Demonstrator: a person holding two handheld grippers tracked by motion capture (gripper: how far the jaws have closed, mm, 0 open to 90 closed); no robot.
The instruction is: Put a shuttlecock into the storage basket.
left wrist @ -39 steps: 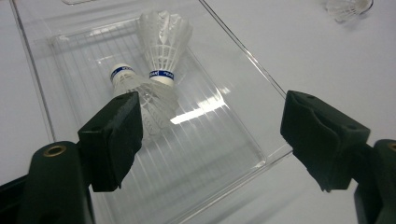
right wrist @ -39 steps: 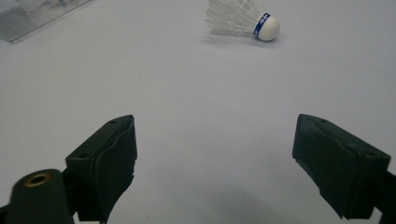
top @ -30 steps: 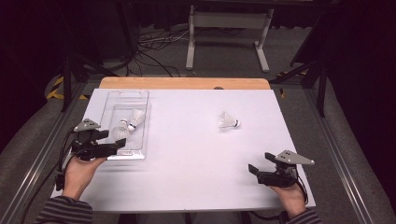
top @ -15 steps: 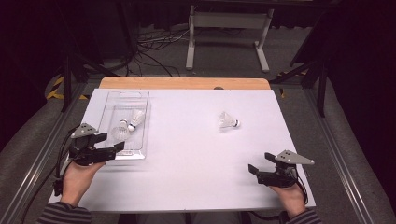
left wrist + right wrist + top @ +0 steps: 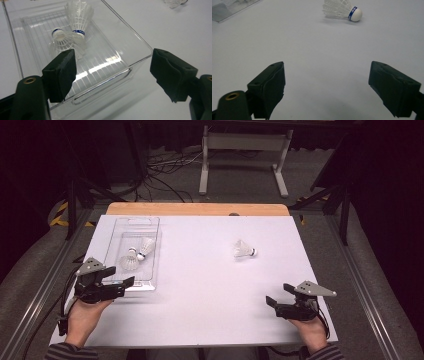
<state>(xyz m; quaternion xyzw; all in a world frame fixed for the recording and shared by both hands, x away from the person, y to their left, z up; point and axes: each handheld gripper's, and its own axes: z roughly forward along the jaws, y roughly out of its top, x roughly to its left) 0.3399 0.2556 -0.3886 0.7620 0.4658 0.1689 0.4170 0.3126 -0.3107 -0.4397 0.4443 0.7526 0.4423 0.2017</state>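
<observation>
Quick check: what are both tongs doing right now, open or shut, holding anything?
Left tongs: open, empty, at the near end of the clear tray.
Right tongs: open, empty, over bare table, short of the loose shuttlecock.

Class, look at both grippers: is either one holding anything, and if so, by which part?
Nothing is held. The left gripper and the right gripper both have open, empty jaws.

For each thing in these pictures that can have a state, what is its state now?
Left gripper: open, holding nothing, at the tray's near end.
Right gripper: open, holding nothing, over the bare table.
Clear tray: upright, two shuttlecocks inside.
Shuttlecocks in the tray: lying side by side.
Loose shuttlecock: lying on its side on the white table.
</observation>
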